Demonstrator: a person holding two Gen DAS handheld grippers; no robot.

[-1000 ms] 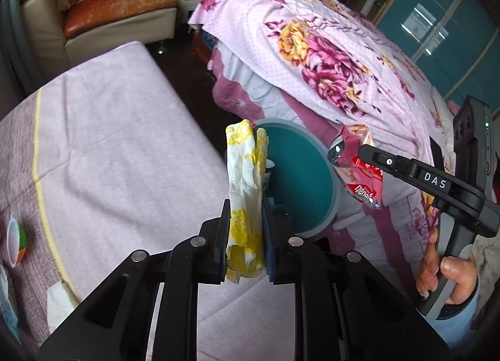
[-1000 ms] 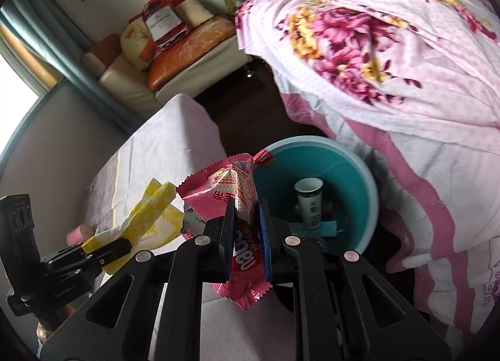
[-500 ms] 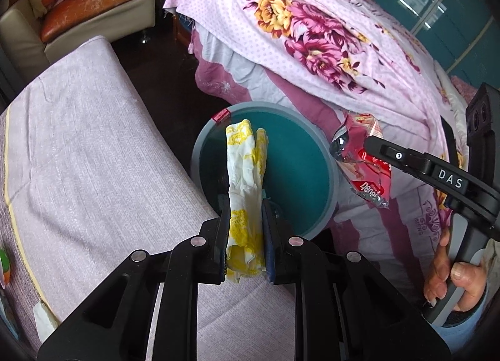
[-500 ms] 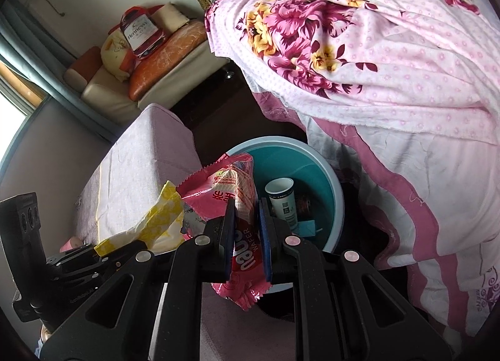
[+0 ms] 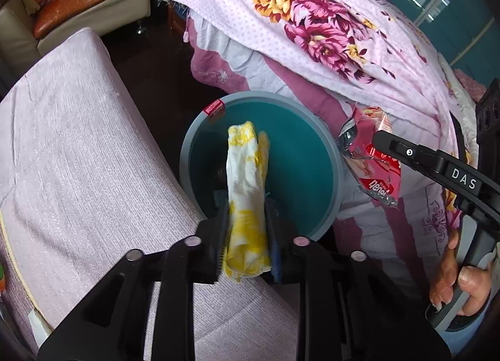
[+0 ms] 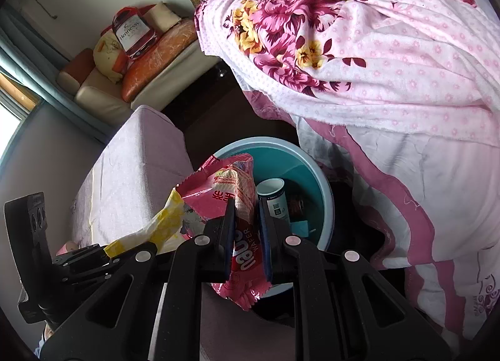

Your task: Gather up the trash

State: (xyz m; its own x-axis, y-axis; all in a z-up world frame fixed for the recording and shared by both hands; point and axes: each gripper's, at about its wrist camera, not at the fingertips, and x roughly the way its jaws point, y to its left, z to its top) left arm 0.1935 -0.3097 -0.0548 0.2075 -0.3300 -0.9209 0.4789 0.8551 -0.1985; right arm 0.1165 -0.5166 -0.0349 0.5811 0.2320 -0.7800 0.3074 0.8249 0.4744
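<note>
Floral quilt [image 5: 312, 26], cream sofa [image 6: 103, 92]

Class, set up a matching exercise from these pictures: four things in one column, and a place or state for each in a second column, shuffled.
Things:
1. yellow-and-white wrapper
2. red wafer wrapper
3. white paper cup
4. teal bin

Places or states:
A. lying inside the bin
B. held in the right gripper
C. standing on the floor beside the bed
D. held in the left gripper

Pairs: 1-D, 2-B, 3-A, 4-C

The yellow wrapper [image 5: 247, 192] hides most of the bin [image 5: 325, 148] contents.
</note>
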